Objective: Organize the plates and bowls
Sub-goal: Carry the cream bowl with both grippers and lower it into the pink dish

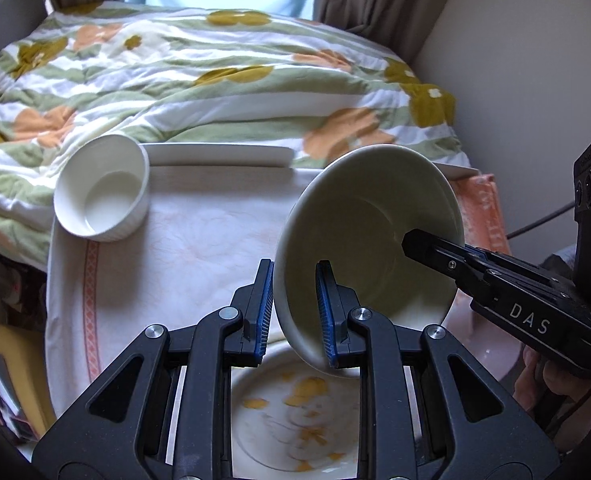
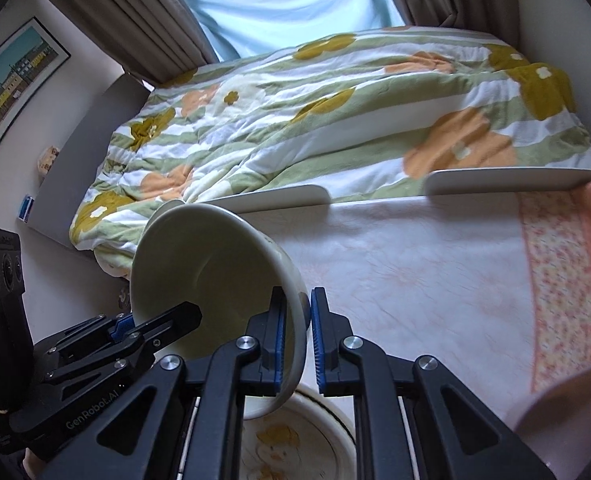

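A cream bowl (image 1: 371, 236) is held tilted in the air above a yellow-flowered plate (image 1: 295, 412). My left gripper (image 1: 295, 312) is shut on the bowl's near rim, one finger inside and one outside. My right gripper (image 2: 295, 344) is shut on the opposite rim of the same bowl (image 2: 215, 280), above the flowered plate (image 2: 287, 444); it also shows in the left wrist view (image 1: 435, 252). A white ribbed ramekin (image 1: 103, 188) stands at the table's far left corner.
The table carries a white cloth (image 1: 183, 248) with an orange patterned edge (image 2: 555, 280). A pink dish (image 2: 567, 408) sits at the right. Two white rails (image 2: 507, 180) edge the far side. Behind lies a bed with a floral duvet (image 1: 215, 80).
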Demonstrator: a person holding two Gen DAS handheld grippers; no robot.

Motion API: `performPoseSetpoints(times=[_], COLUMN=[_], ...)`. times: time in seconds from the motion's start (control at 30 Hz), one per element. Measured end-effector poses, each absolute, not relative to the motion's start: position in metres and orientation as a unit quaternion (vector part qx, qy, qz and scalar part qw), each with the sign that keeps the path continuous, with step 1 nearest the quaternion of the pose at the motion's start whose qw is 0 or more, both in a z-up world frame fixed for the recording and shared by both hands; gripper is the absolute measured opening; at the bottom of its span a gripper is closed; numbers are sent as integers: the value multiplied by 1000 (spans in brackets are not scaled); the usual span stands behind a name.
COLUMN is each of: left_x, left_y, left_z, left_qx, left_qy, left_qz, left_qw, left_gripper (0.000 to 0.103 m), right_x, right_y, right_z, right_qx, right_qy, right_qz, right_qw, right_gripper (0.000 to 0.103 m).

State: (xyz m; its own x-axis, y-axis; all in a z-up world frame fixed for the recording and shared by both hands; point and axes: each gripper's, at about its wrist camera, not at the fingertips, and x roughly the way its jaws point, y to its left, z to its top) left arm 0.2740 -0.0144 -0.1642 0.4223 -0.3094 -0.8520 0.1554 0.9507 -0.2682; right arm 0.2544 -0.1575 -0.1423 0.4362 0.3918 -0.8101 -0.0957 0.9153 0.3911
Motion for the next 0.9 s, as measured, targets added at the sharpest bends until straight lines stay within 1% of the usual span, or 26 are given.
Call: performPoseSetpoints(times=[0.23,0.47,0.7,0.9], left_x=[222,186,170,175], left_y=[-82,-154,-214,-245], left_z=[-146,-149,-176,-207], left_qx=[-75,-76,-55,-39], left_qy=[512,519,553,580], left_qz=[-152,-169,-195,-207], left_qw=[842,834,808,787], left_gripper=[19,19,19,19], right_x=[199,160,138,130], right_y=[-220,-287,-340,-368], right_z=[-117,-115,-135,-163], right_qx=[132,133,148,161], right_qy=[500,504,524,544], right_qz=[141,127,100,79], right_qw=[844,844,833,820], right_gripper=[11,11,11,11])
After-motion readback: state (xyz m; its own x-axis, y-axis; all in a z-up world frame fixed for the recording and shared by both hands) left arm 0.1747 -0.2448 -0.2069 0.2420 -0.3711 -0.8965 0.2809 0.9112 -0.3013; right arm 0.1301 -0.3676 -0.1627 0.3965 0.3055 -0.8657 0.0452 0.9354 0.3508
